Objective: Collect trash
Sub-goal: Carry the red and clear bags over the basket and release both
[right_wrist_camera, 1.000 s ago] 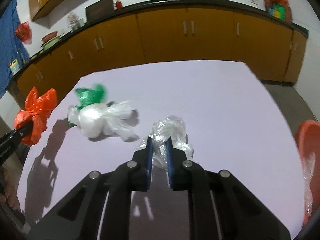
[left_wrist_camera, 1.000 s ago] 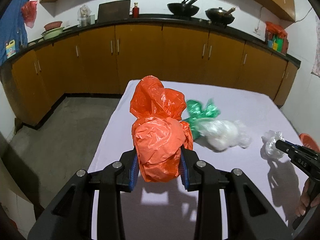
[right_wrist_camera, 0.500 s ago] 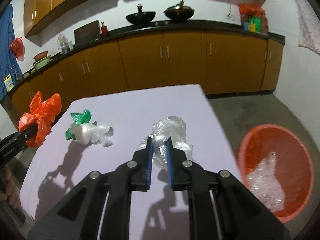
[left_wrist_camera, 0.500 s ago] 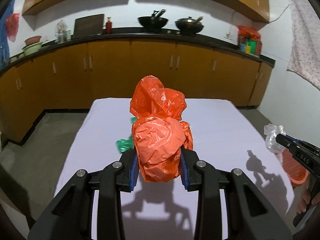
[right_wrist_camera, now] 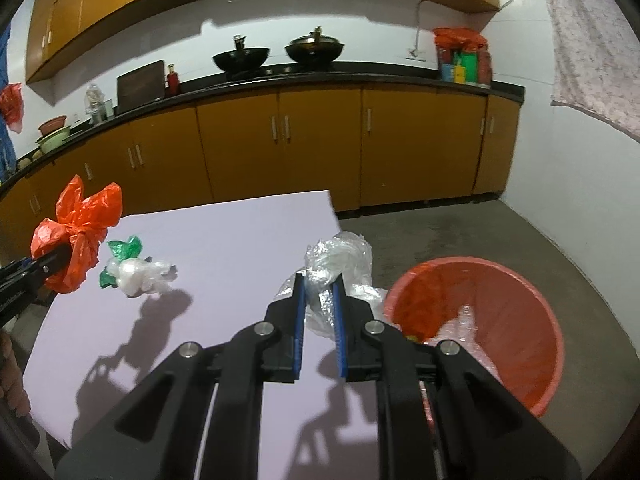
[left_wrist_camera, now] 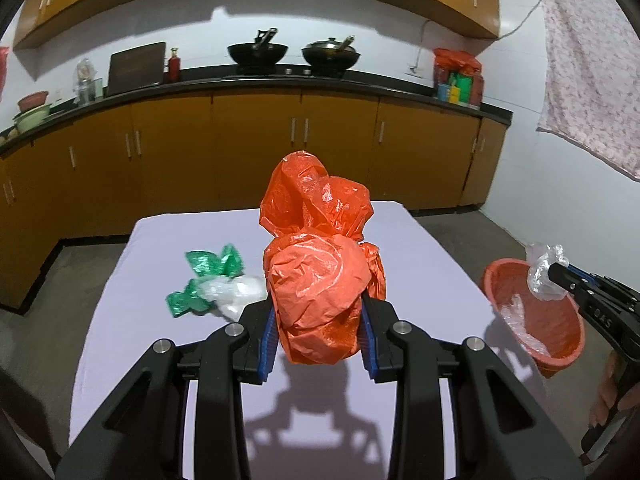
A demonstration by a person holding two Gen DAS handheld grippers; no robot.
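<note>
I see a kitchen: a long run of orange-brown cabinets [left_wrist_camera: 256, 148] under a black worktop, two dark woks [right_wrist_camera: 276, 56] on it, grey floor below. Nearer than the cabinets stands my surface [right_wrist_camera: 224, 248], covered in pale lilac cloth. Off the surface's right edge, on the floor, sits the red basin [right_wrist_camera: 520, 292] with clear plastic already in it. On the surface, toward its left side, lies a green and white bag bundle [left_wrist_camera: 212, 284]. My left tongs [left_wrist_camera: 318, 336] clamp the orange bag [left_wrist_camera: 320, 276] above the surface. My right tongs [right_wrist_camera: 318, 320], narrow, pinch the clear plastic wad [right_wrist_camera: 336, 264] at the surface's right edge, beside the basin. White lettering on the right tongs' body is too small to read.
</note>
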